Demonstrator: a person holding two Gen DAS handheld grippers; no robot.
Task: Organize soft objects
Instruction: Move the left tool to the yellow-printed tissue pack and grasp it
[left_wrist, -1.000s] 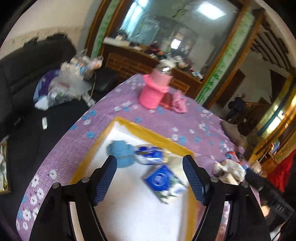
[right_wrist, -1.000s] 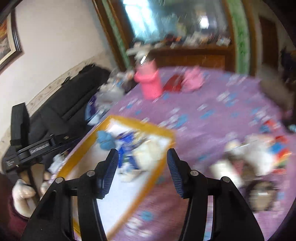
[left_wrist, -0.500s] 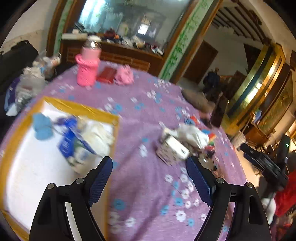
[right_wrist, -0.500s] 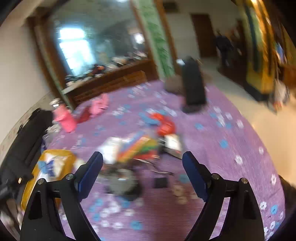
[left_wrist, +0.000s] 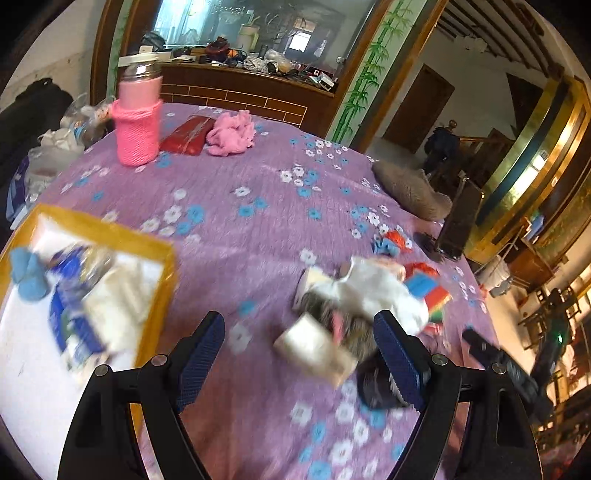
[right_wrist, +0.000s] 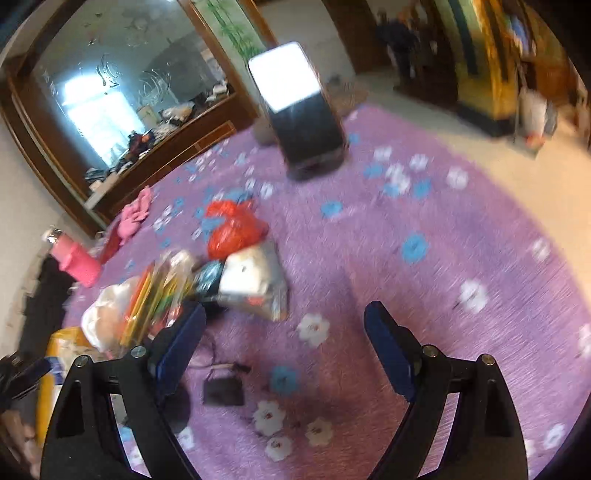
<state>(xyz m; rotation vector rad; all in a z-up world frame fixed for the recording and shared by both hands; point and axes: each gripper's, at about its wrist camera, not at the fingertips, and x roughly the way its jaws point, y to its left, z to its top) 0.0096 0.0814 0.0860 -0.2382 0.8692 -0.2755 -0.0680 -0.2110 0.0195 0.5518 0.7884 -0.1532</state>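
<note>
Your left gripper (left_wrist: 299, 354) is spread wide and holds nothing, hovering over the purple flowered surface (left_wrist: 258, 206). A blurred heap of soft white and coloured items (left_wrist: 369, 295) lies just beyond its right finger, lower right of centre. The yellow-rimmed white tray (left_wrist: 162, 258) with packets sits at left. Your right gripper (right_wrist: 284, 350) is also spread and empty, with the same heap (right_wrist: 177, 280) at centre left.

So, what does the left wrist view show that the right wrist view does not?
Only the left view shows the blue sock in the tray, and the red pouch. Only the right view shows the lit phone screen and the small black box. Both show the pink bottle, the white plush, the pile around it and the purple cloth.
</note>
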